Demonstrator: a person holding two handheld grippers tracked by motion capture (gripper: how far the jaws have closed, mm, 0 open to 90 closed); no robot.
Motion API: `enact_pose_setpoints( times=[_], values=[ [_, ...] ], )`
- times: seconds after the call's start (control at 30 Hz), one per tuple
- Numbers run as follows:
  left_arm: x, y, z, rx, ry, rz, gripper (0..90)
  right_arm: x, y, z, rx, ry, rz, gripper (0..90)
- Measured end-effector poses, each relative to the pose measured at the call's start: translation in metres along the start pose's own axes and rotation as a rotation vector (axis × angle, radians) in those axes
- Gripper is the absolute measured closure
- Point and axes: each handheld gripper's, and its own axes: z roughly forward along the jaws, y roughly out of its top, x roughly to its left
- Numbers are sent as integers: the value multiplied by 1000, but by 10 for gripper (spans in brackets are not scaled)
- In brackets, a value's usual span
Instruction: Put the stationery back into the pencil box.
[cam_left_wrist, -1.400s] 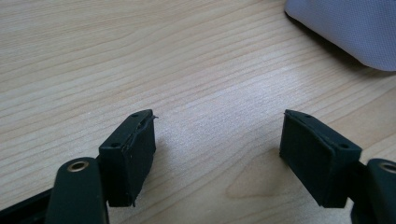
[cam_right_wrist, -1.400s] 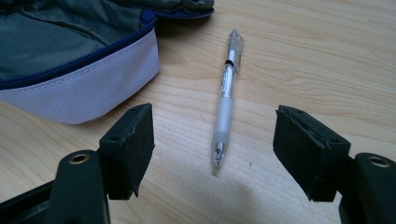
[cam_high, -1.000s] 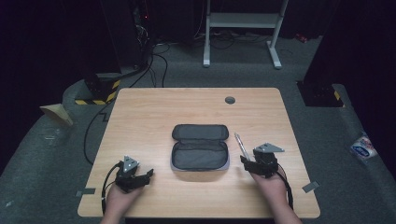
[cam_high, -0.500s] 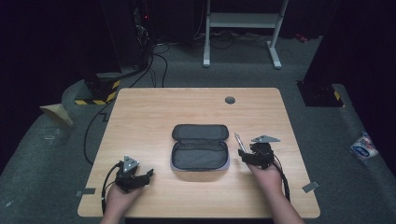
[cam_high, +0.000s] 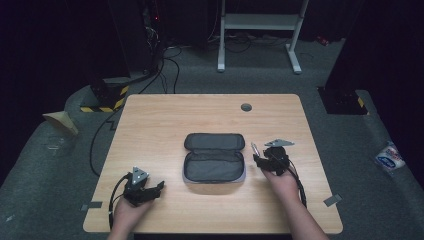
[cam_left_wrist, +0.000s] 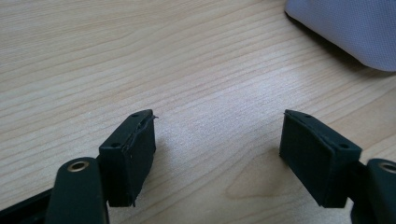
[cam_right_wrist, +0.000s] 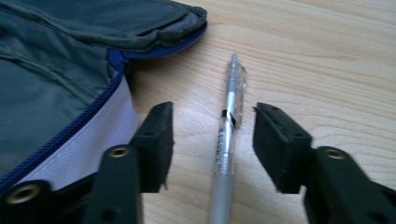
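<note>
You're working w/ two grippers, one pen and one open pouch. Your right gripper (cam_right_wrist: 212, 128) is straddling the one pen (cam_right_wrist: 227, 140): the pen is lying flat on the table betw. the jaws, w/ bare wood showing on both sides of it, so the pads aren't pressing on it. Those jaws are standing at a middling gap and have just been closing in around the pen. In the high view your right gripper (cam_high: 256, 159) is sitting just beside the right edge of the pouch (cam_high: 214, 156), and the pen (cam_high: 254, 148) is pointing away from you, near the pouch but not touching it. The pouch is lying unzipped at the table's centre, dark inside, pale lilac outside, blue zip along the rim.

Your left gripper (cam_left_wrist: 217, 140) is resting low over bare wood, jaws spread wide, nothing betw. them; a corner of the pouch (cam_left_wrist: 345, 28) is showing at top right. From above, the left gripper (cam_high: 159, 187) is sitting near the front left of the table, well apart from the pouch.

Surface: one light wood table (cam_high: 165, 120), one round grommet (cam_high: 246, 107) near the far edge. Room: dark, grey carpet, cables (cam_high: 165, 60) trailing at the back, one white desk frame (cam_high: 260, 22), a yellow-black striped block (cam_high: 102, 102) at far left, one white packet (cam_high: 389, 156) on the floor at right.
</note>
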Motion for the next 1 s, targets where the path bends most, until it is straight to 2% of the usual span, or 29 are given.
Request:
enact_pose_setpoints(
  times=[0.07,0.23,0.57,0.73,0.9,1.0],
  values=[
    [0,0,0,0,0,1,269,-1,0,3,17,15,7,558],
    [0,0,0,0,-1,0,269,-2,-3,9,60,-9,-6,611],
    [0,0,0,-2,1,-3,269,3,-6,13,78,-40,-42,694],
    [0,0,0,-4,-1,-2,269,4,-6,14,84,-58,-60,770],
    [0,0,1,-4,-1,-2,269,8,-6,14,90,-68,-85,785],
    [0,0,1,-4,-1,-3,269,9,-5,11,77,-64,-82,786]
  ],
)
